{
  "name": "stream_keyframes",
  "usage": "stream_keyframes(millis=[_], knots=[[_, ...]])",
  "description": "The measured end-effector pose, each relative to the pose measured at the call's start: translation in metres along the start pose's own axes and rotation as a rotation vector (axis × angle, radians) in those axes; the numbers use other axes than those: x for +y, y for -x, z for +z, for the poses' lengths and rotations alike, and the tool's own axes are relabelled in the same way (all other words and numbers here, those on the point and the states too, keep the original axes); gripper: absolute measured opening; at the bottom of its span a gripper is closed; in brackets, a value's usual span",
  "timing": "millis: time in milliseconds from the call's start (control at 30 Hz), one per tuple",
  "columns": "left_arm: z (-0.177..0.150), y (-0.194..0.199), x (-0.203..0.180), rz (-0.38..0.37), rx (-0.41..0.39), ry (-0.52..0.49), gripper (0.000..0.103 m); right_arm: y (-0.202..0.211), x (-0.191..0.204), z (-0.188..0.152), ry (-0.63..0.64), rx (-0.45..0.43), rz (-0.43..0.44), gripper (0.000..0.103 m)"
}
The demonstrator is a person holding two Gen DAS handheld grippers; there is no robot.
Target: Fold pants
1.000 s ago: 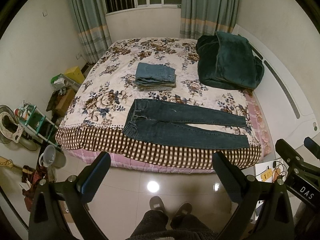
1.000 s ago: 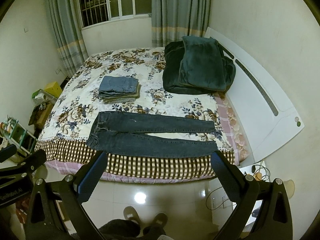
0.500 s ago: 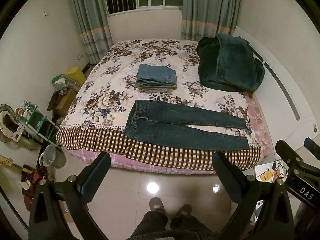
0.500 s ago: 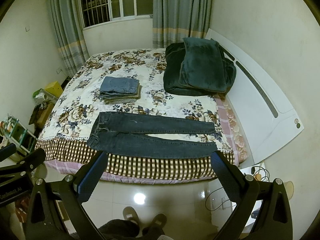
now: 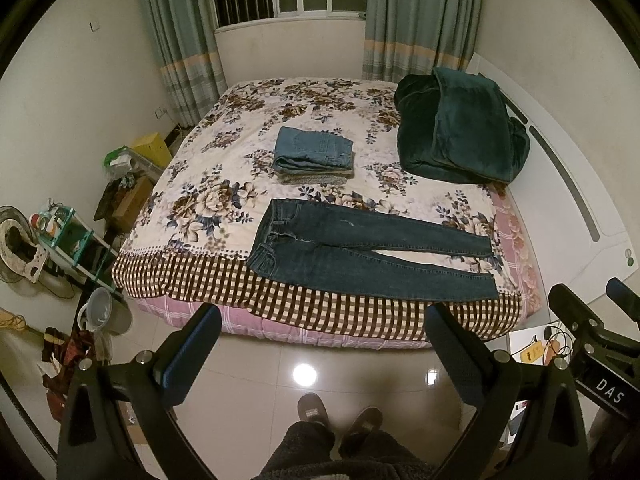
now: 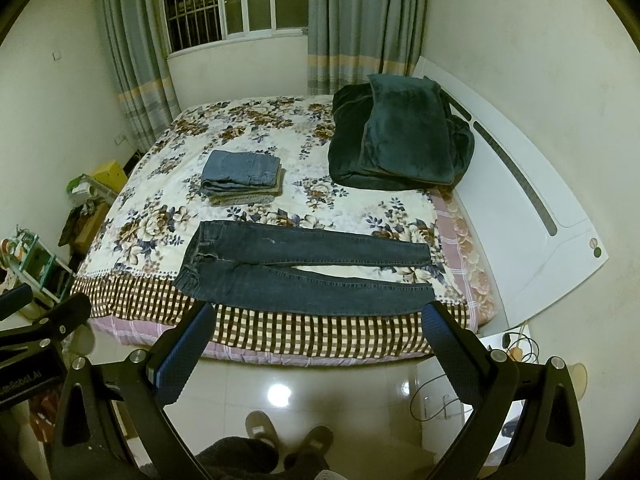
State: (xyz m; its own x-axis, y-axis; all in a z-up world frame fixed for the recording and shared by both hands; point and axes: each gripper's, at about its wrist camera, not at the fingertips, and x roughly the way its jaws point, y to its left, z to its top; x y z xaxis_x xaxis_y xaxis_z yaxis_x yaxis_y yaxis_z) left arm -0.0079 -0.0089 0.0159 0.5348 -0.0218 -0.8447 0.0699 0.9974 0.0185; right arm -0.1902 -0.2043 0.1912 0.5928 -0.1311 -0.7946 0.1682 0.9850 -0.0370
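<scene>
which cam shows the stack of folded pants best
The left wrist view: the folded stack sits near centre, with the denim top and paler layers under it visible. The right wrist view shows the same stack further left, slightly smaller.

pants flat [image 5: 360, 252]: 1 | folded clothes stack [image 5: 314, 156]: 1 | green blanket [image 5: 460, 136]: 1 | slippers [image 5: 312, 412]: 2

Both wrist views high above floor, facing bed [image 5: 320, 312] from afar, sharing it whole
</scene>
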Motion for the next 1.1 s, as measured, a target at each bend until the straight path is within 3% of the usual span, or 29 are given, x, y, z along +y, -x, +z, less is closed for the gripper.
stream_keyframes(millis=[333, 500, 767, 1100], knots=[[-0.001, 0.0, 0.002, 0.002, -0.001, 0.004, 0.103, -0.003, 0.0, -0.001, -0.001, 0.007, 0.008, 0.103], [0.015, -0.001, -0.002, 0.033, -0.015, 0.034, 0.103, -0.022, -0.009, 0.004, -0.023, 0.009, 0.01, 0.103], [0.056, -0.083, -0.021, 0.14, -0.029, 0.079, 0.103, -0.139, -0.04, 0.038, -0.066, 0.036, -0.014, 0.103], [0.121, -0.223, -0.054, 0.168, 0.066, 0.028, 0.103, -0.325, -0.068, 0.094, -0.133, 0.169, -0.084, 0.103]])
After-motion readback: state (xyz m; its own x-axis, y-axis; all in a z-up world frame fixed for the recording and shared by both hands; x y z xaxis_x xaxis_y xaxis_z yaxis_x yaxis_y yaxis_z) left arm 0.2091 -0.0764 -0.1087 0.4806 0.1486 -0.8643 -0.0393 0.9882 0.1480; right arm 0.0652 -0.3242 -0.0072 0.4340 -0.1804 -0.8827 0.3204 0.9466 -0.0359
